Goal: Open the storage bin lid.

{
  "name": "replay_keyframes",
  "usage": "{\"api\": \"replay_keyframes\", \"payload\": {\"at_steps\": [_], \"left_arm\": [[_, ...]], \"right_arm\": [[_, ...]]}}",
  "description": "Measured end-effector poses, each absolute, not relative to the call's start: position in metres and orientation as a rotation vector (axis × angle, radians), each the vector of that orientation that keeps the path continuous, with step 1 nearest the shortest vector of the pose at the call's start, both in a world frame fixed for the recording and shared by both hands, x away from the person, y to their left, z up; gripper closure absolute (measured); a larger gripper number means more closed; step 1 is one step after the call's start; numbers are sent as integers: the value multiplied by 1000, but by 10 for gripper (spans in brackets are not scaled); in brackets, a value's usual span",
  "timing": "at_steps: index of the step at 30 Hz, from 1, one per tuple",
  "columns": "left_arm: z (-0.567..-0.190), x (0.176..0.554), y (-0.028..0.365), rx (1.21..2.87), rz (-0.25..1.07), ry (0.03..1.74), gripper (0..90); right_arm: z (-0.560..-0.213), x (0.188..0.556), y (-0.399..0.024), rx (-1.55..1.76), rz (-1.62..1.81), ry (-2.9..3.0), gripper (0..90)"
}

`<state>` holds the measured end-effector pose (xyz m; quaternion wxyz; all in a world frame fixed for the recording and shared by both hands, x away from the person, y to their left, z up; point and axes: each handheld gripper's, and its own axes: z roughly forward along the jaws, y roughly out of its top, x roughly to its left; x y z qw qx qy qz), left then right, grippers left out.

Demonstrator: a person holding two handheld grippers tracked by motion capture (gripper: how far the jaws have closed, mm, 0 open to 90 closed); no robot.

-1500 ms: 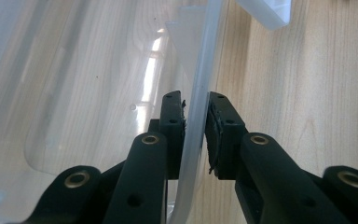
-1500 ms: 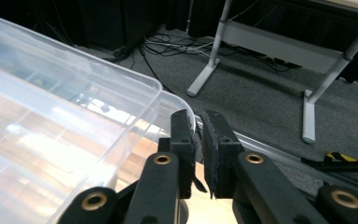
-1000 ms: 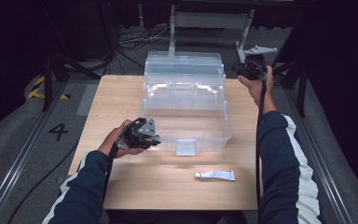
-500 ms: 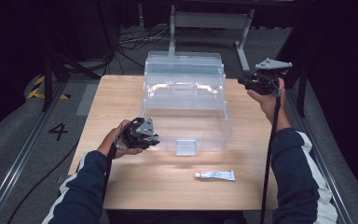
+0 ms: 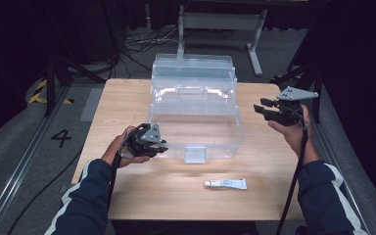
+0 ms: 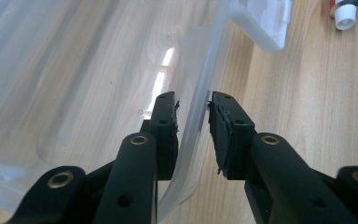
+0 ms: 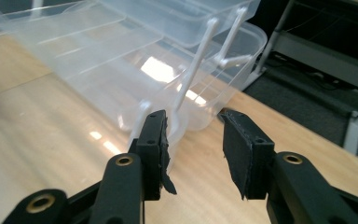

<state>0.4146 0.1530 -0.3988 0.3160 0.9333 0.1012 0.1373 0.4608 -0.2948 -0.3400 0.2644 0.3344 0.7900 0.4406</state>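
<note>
Worktop [image 5: 127, 103]: bare wood, carrying the items below.

Box [image 5: 196, 117]: clear plastic, tiered trays folded open and stepped back toward the far edge, standing at centre of worktop. Lower bin nearest the person, latch [image 5: 195, 153] on its front wall.

Left claw [image 5: 162, 146]: at the box's front left corner. In the left gripper view [image 6: 193, 116], jaws narrow, straddling the bin's rim, pads close on either side of the wall; full clamping cannot be confirmed, though contact appears made or nearly so.

Right claw [image 5: 259, 106]: held in the air off the box's right side, apart from it. In the right gripper view [image 7: 193, 140], jaws wide, nothing between them, pointed at a tray linkage arm [image 7: 191, 70].

Tube [image 5: 225, 183]: small, white, lying flat on the worktop in front of the box, well apart from both claws, untouched.

Progress, judged: box opened and steadied at left; tube not yet picked up or placed inside. Loading and closing apparently outstanding.
</note>
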Motion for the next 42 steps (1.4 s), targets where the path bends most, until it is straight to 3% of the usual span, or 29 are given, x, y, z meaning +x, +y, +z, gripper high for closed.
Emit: {"api": "replay_keyframes", "payload": {"at_steps": [11, 28, 42], "left_arm": [[-382, 403, 163, 2377, 470, 325, 625], [-389, 371, 200, 2384, 533, 463, 372], [-422, 360, 224, 2422, 498, 538, 335]], "right_arm": [[-370, 423, -296, 855, 1114, 2309, 566], [-405, 392, -250, 659, 942, 2607, 520], [-422, 378, -206, 456, 892, 2819, 490]]}}
